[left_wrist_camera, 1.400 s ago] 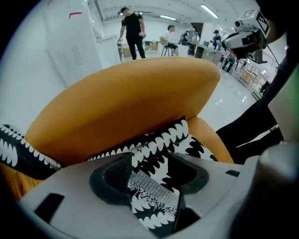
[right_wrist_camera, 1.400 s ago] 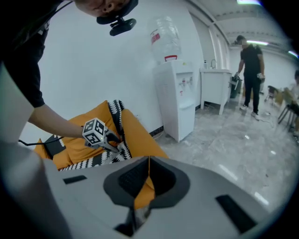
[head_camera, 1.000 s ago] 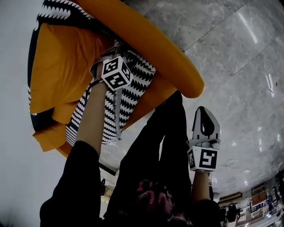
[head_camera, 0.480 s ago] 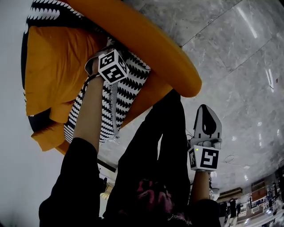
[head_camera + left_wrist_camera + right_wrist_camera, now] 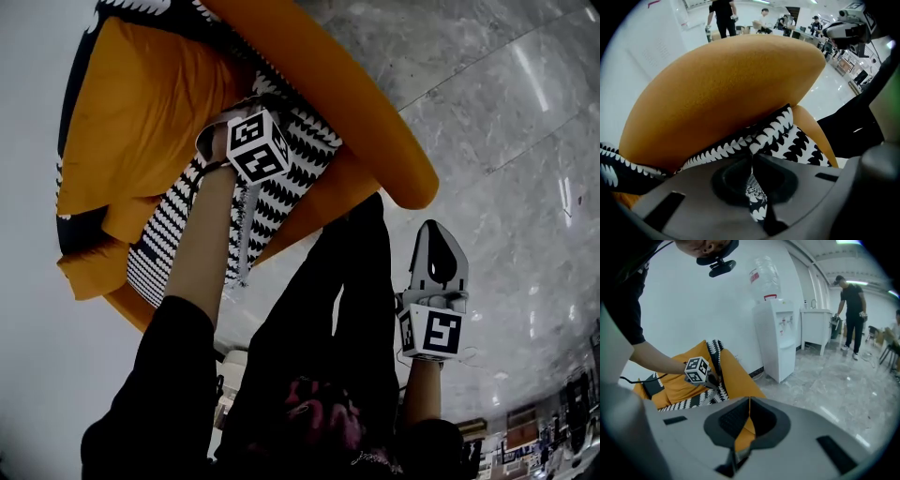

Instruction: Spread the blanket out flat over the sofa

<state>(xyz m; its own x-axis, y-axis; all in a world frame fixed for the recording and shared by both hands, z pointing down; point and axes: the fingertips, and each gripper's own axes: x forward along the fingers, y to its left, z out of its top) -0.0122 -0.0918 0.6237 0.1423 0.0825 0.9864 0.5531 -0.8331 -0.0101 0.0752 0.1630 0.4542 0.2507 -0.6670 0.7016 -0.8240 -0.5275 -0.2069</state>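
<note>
An orange sofa with a thick rounded armrest fills the upper left of the head view. A black-and-white patterned blanket lies bunched on its seat beside the armrest. My left gripper points straight down onto it. Its jaws have just been closing, and in the left gripper view the left gripper is shut on a fold of the blanket below the armrest. My right gripper hangs over the floor beside my legs. In its own view the right gripper is shut and holds nothing.
Grey marble floor lies right of the sofa, and a white wall stands behind it. My dark trouser legs stand against the sofa's front. A white water dispenser, a white cabinet and a standing person are farther off.
The left gripper has shifted slightly over the blanket, and the head view has swung a little with it. The right gripper hangs in the same place.
</note>
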